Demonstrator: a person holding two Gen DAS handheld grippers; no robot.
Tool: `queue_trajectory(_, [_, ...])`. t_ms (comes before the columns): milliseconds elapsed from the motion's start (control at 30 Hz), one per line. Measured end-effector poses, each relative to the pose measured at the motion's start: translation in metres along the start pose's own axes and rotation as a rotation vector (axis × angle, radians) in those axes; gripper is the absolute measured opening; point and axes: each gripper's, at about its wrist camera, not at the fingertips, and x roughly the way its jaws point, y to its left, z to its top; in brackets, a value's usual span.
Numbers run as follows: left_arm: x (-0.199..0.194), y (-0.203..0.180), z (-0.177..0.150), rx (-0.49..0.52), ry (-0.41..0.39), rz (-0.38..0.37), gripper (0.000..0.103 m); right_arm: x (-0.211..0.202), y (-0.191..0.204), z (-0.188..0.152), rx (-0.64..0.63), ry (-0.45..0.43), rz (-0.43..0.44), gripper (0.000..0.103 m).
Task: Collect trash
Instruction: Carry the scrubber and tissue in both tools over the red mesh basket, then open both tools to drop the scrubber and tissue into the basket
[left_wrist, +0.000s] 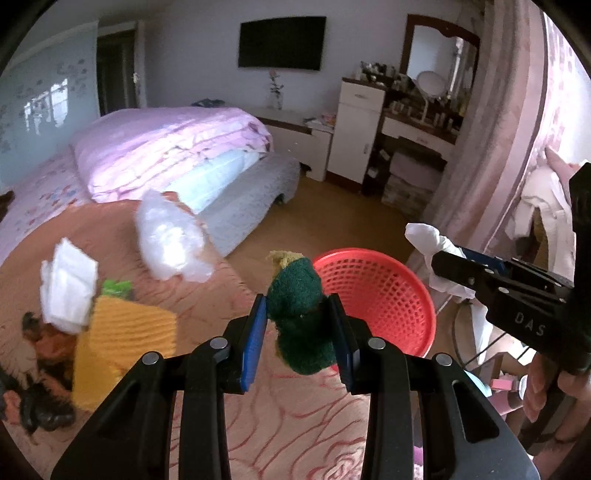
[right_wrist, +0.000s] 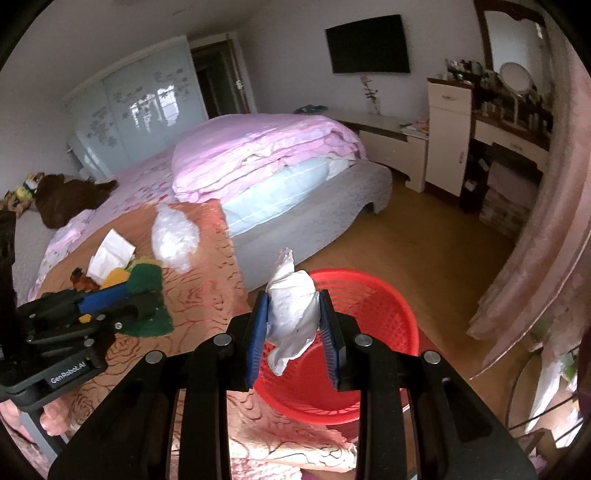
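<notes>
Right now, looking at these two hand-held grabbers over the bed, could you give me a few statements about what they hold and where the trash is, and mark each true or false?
1. The left gripper grips a dark green scouring sponge between its fingers. True.
2. The right gripper is empty. False: it is shut on a crumpled white paper tissue.
3. The round red plastic mesh basket already holds the clear crumpled plastic bag. False: the bag lies on the orange patterned bedspread.
4. The tissue hangs over the basket in the right wrist view. True.
5. A white tissue wad lies on the bedspread. True.
</notes>
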Motion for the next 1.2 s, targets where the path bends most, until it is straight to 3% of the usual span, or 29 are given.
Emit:
queue_trajectory(733, [0.073,-0.048,0.000,0.085,0.127,-0.076,0.034,0.037,-0.050,-0.022,0.138,0.091,-0.024,0.028])
queue_trajectory(967, [0.075,-0.048,-0.005,0.090,0.123,-0.070,0.061,0.044,-0.052,-0.026,0.153,0.110,-0.025,0.037])
queue_trajectory(1200, [0.068,-0.039,-0.004,0.063,0.103,-0.040,0.069,0.040,-0.054,-0.026,0.162,0.092,-0.060,0.051])
